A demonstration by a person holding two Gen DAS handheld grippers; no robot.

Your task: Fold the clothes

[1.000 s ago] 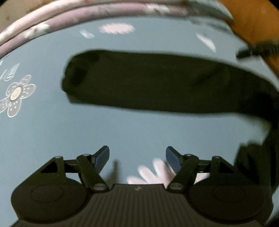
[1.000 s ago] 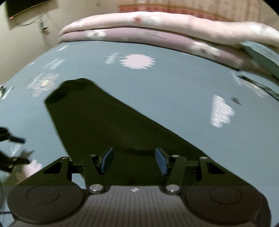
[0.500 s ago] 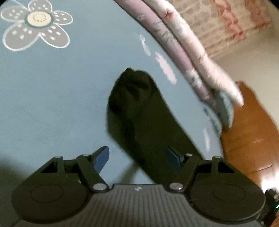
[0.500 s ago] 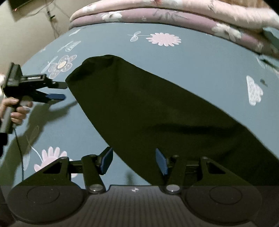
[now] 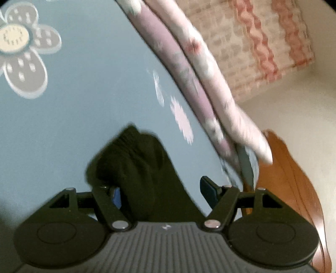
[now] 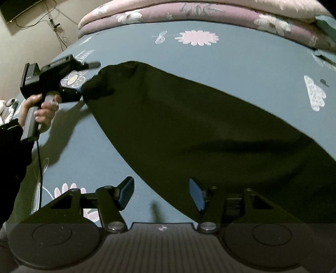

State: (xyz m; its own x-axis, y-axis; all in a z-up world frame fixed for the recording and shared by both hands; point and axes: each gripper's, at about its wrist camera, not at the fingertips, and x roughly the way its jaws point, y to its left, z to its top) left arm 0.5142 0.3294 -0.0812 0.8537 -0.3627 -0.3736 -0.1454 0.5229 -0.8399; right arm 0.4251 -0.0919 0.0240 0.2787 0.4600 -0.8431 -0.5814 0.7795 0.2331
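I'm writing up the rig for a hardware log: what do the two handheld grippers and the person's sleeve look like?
Each gripper is matte black with two round housings, a ribbed grey top, silver pivot screws and blue finger pads. The left gripper, seen from the right wrist camera, has a boxy black body, a grey pistol handle and a thin black cable hanging below. The sleeve is black and fuzzy.

One black garment (image 6: 189, 126) on one blue floral bedsheet (image 6: 252, 63), two stacked quilts (image 6: 189, 10) at the far edge, two grippers, left (image 5: 161, 193) and right (image 6: 161, 193), one hand (image 6: 44, 109)
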